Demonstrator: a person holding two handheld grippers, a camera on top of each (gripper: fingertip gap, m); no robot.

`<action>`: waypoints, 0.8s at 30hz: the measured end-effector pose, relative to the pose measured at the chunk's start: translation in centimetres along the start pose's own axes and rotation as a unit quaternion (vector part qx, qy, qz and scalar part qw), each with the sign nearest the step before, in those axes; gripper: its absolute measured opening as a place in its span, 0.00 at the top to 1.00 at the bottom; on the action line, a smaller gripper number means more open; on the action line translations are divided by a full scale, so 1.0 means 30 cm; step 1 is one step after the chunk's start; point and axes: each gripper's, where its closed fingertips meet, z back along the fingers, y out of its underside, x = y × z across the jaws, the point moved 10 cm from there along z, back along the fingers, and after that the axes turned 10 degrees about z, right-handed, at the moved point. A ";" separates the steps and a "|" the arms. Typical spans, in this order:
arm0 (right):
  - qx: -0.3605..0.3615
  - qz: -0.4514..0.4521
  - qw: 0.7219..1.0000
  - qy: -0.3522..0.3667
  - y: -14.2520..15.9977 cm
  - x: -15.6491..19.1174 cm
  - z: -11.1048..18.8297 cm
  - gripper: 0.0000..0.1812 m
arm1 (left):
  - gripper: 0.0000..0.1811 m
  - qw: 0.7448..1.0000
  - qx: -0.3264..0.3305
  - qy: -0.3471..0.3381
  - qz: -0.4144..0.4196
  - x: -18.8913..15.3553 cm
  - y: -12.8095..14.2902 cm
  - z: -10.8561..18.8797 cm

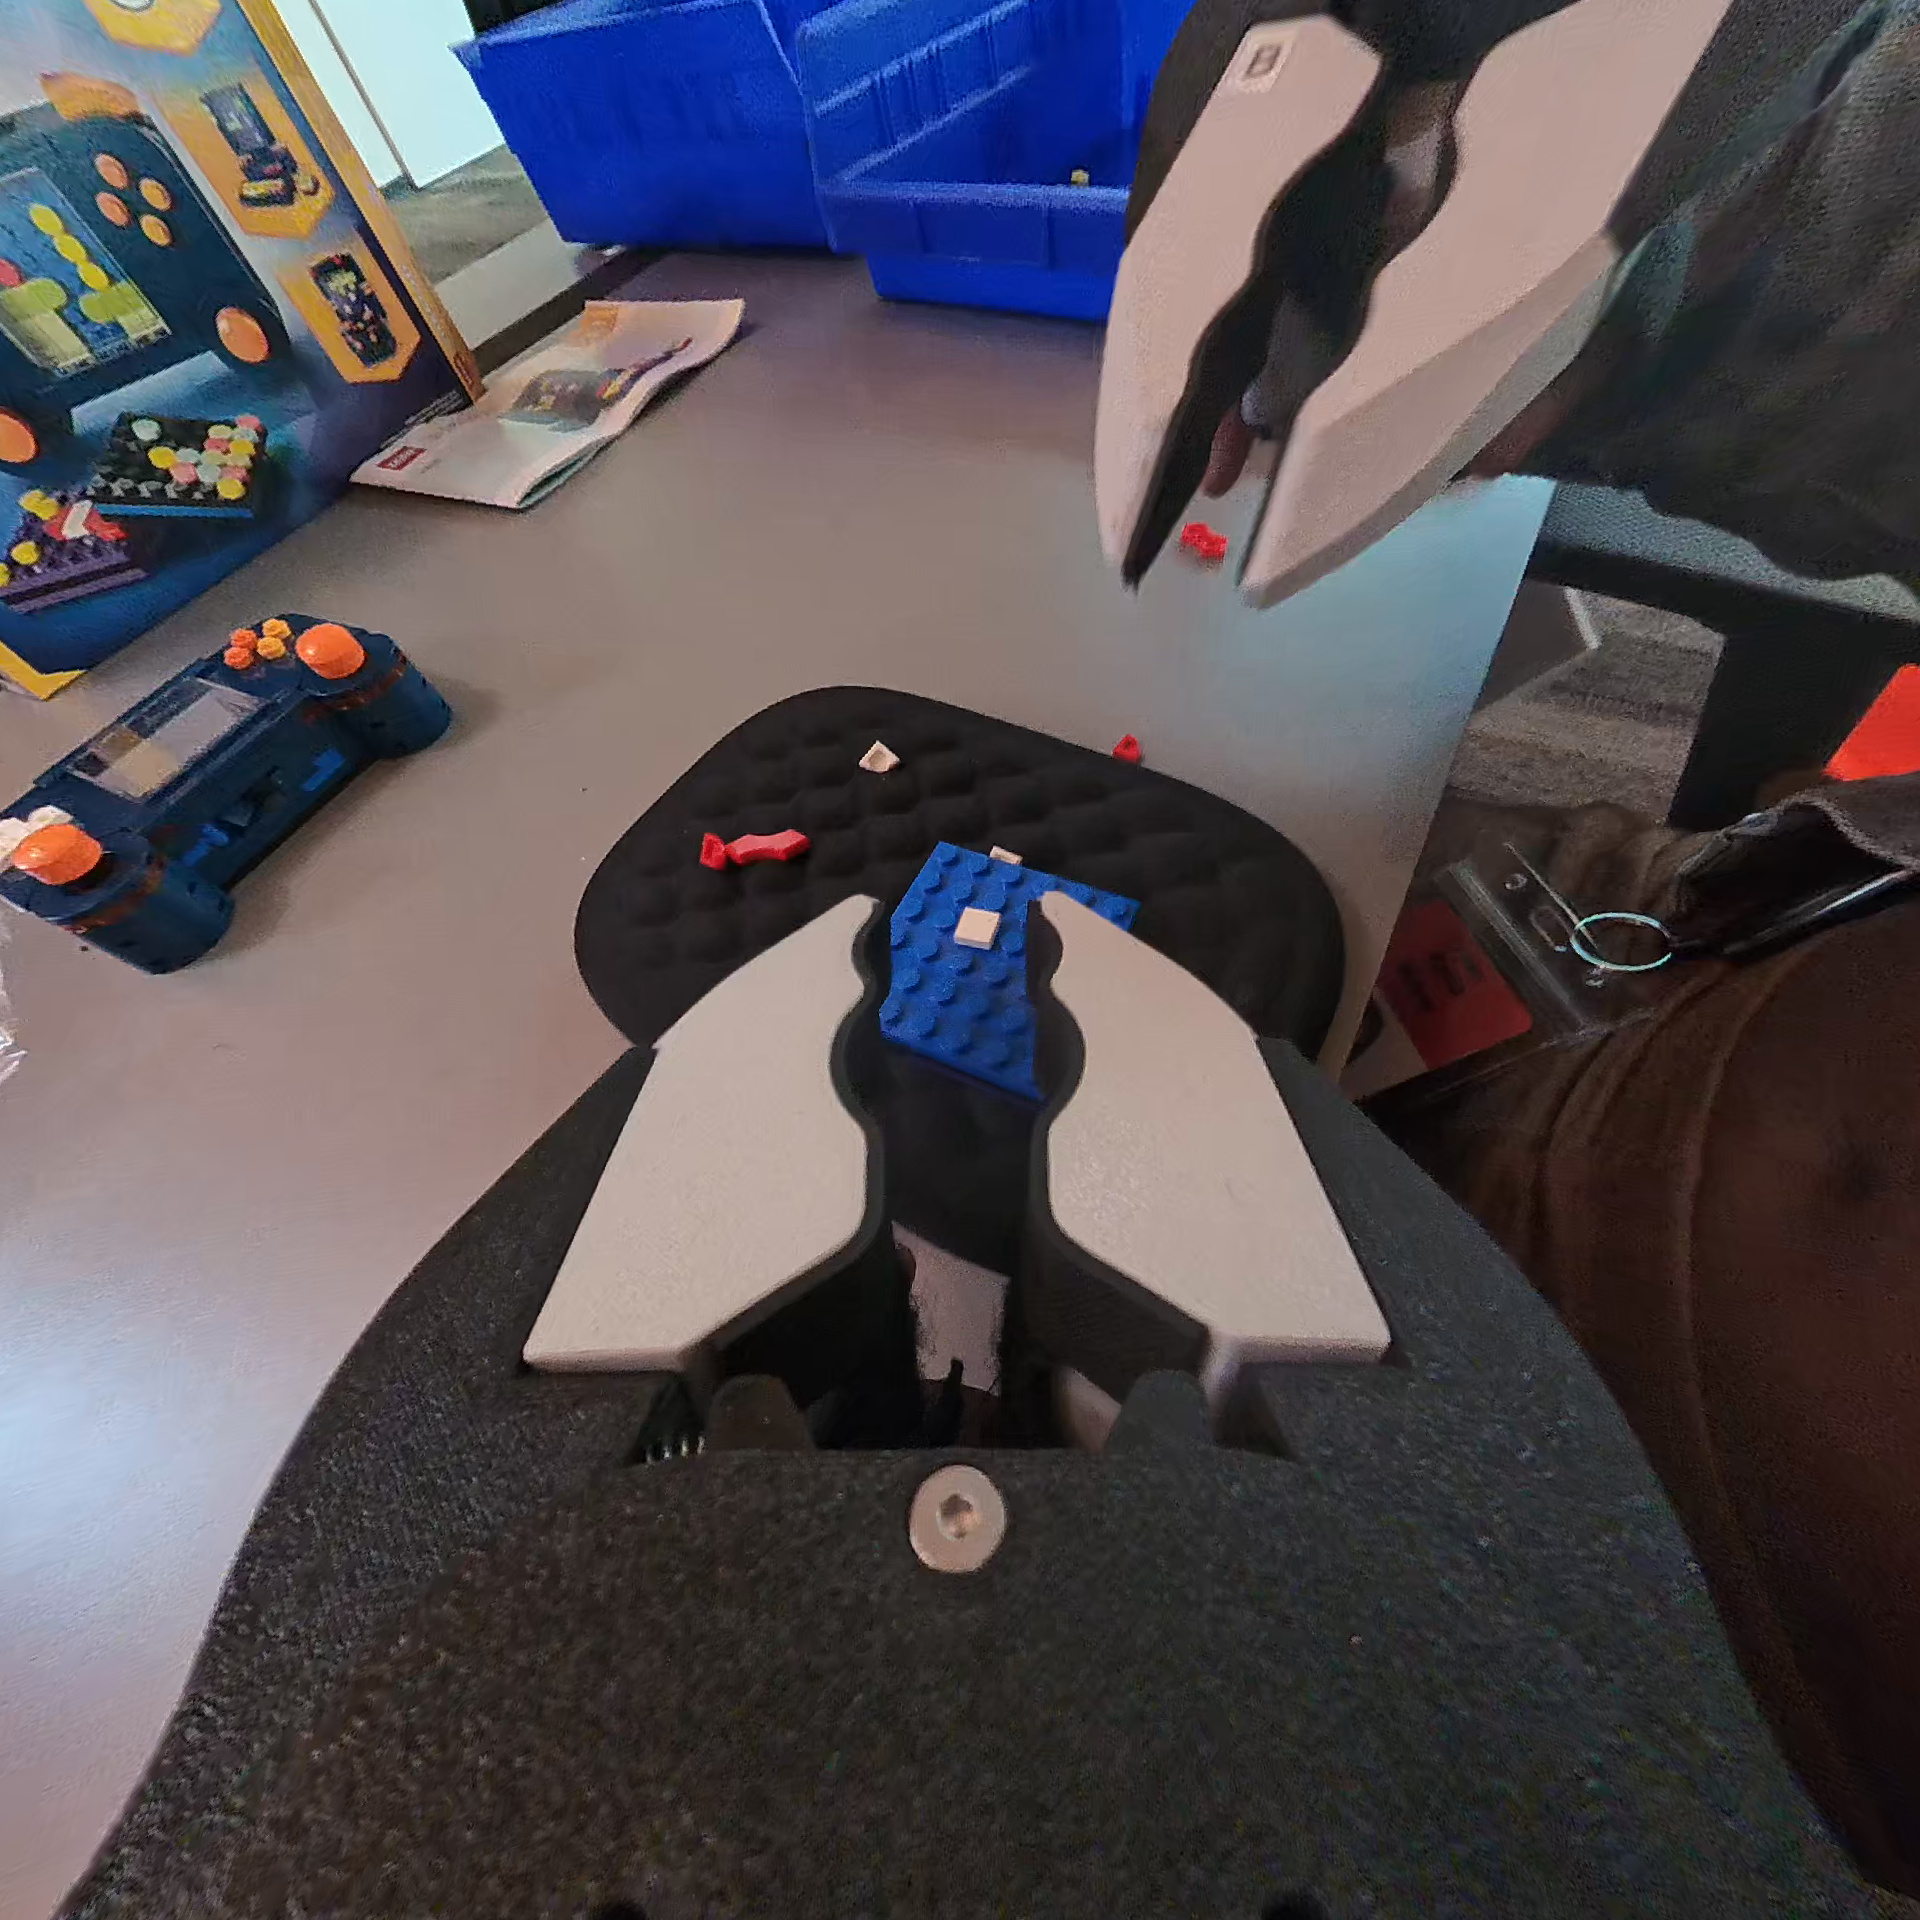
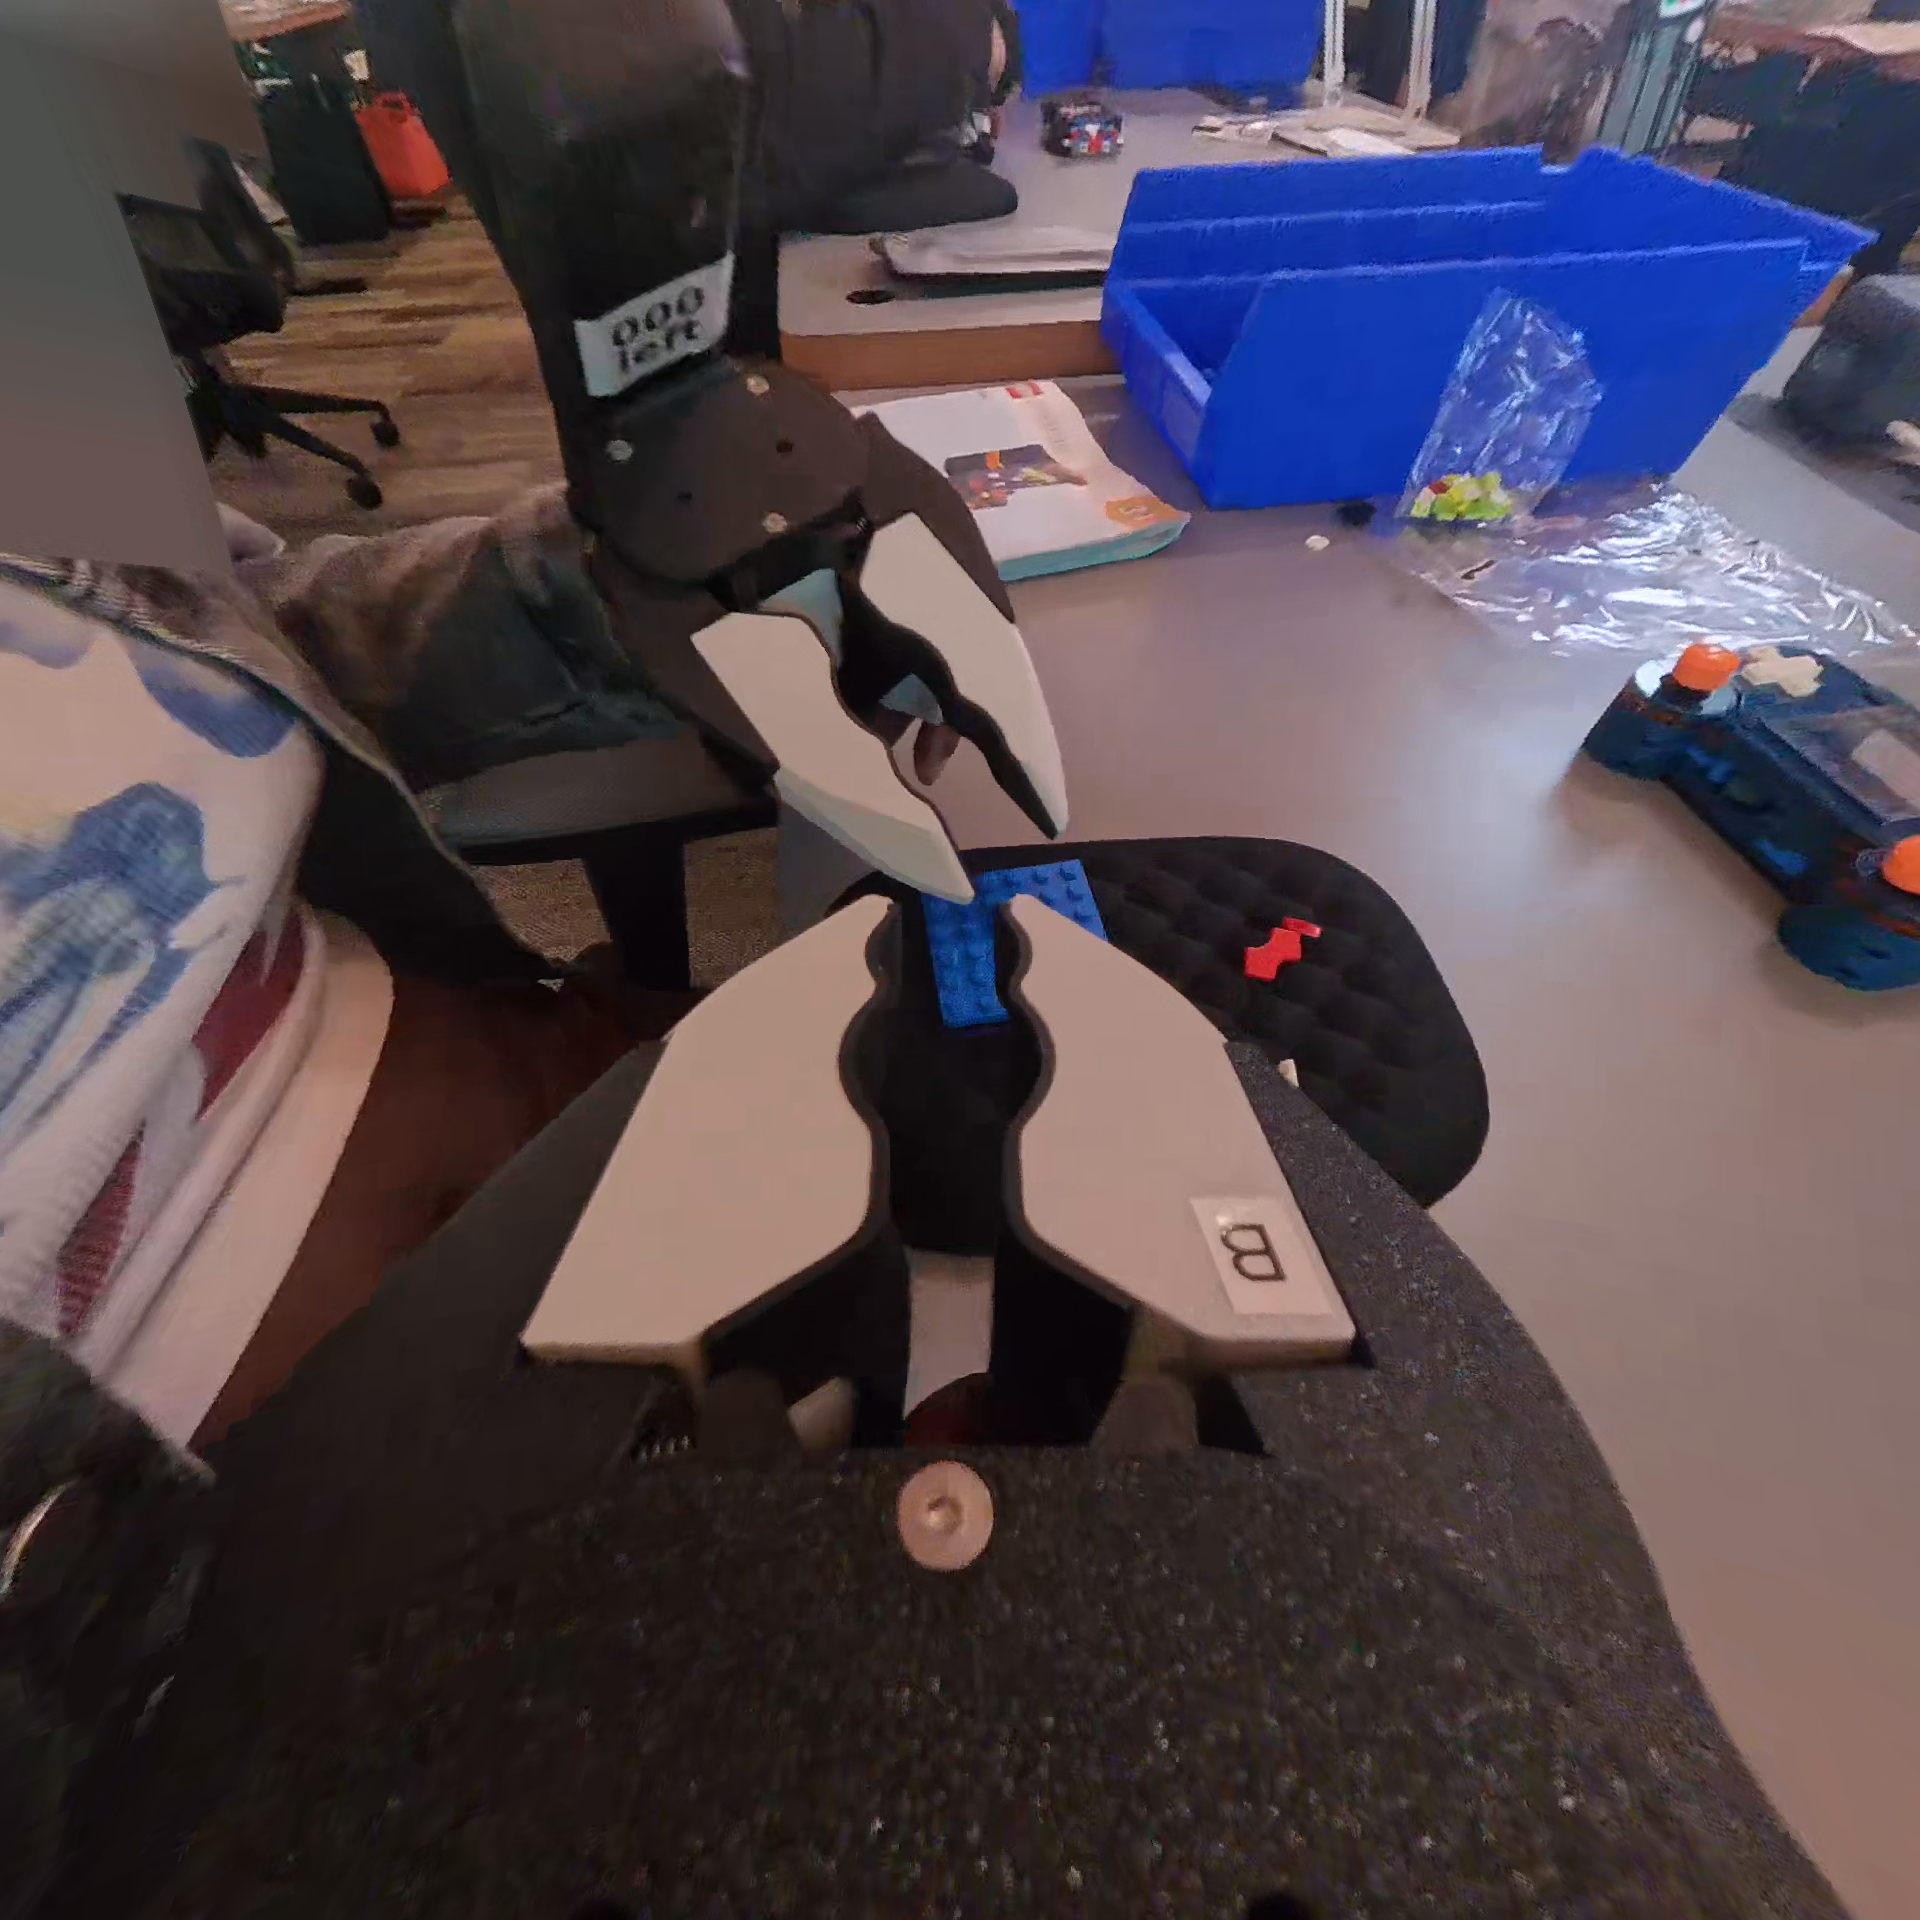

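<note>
1. Bench (image 1: pixel 935 499), grey and smooth, carries a black quilted pad (image 1: pixel 1195 831) at the edge nearest you, and a blue studded plate (image 1: pixel 966 987) lies on that pad.
2. Your left hand-held gripper (image 1: pixel 961 914) hangs just over the blue plate with its fingers parted and nothing between them; a small white tile (image 1: pixel 977 927) sits on the plate in the gap.
3. Your right hand-held gripper (image 2: pixel 951 909) is also released, its fingers spread above the same blue plate without gripping it. In the left wrist view it (image 1: pixel 1190 582) appears raised above the bench, and the small red piece (image 1: pixel 1203 540) seen between its tips lies on the bench beyond.
4. In the right wrist view, your left tool's tips (image 2: pixel 1013 862) come down toward the far end of the plate; you cannot tell whether they touch it.
5. On the pad near the plate you have a red piece (image 1: pixel 758 847), a loose white piece (image 1: pixel 879 756) farther back, and another red bit (image 1: pixel 1127 746) at the pad's far rim.
6. To your left on the bench sits a dark blue brick-built game controller (image 1: pixel 218 769) with orange sticks, well apart from the pad.
7. Behind it stand the printed toy box (image 1: pixel 177 312) and an open instruction booklet (image 1: pixel 561 405).
8. Blue storage bins (image 1: pixel 831 135) line the back; in the right wrist view a clear bag (image 2: pixel 1496 416) of yellow-green pieces leans against one.
</note>
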 end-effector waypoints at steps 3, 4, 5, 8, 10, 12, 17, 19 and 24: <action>0.042 0.002 0.999 -0.011 0.010 -0.013 -0.079 0.93 | 0.87 1.000 0.012 0.005 -0.009 0.002 0.002 0.002; 0.053 0.007 0.998 -0.020 0.019 -0.020 -0.103 0.93 | 0.87 1.000 0.015 0.007 -0.009 0.003 0.005 -0.002; 0.067 0.010 0.997 -0.022 0.028 -0.030 -0.125 0.92 | 0.87 1.000 0.018 0.006 -0.008 0.003 0.010 -0.008; 0.106 0.032 0.993 -0.041 0.047 -0.051 -0.173 0.92 | 0.90 0.999 0.041 0.007 -0.006 0.000 0.031 -0.024; 0.129 0.056 0.988 -0.059 0.051 -0.060 -0.192 0.91 | 0.92 0.999 0.046 0.012 0.001 -0.003 0.031 -0.026; 0.145 0.072 0.985 -0.065 0.049 -0.072 -0.200 0.91 | 0.96 0.998 0.053 0.023 0.013 -0.005 0.032 -0.030; 0.178 0.114 0.971 -0.114 0.032 -0.092 -0.227 0.91 | 0.96 0.998 0.062 0.023 0.022 -0.004 0.033 -0.033; 0.205 0.146 0.957 -0.141 0.016 -0.107 -0.238 0.92 | 0.96 0.997 0.063 0.025 0.024 -0.003 0.034 -0.034; 0.304 0.207 0.902 -0.226 -0.039 -0.125 -0.294 0.90 | 0.97 0.997 0.065 0.016 0.030 -0.003 0.036 -0.037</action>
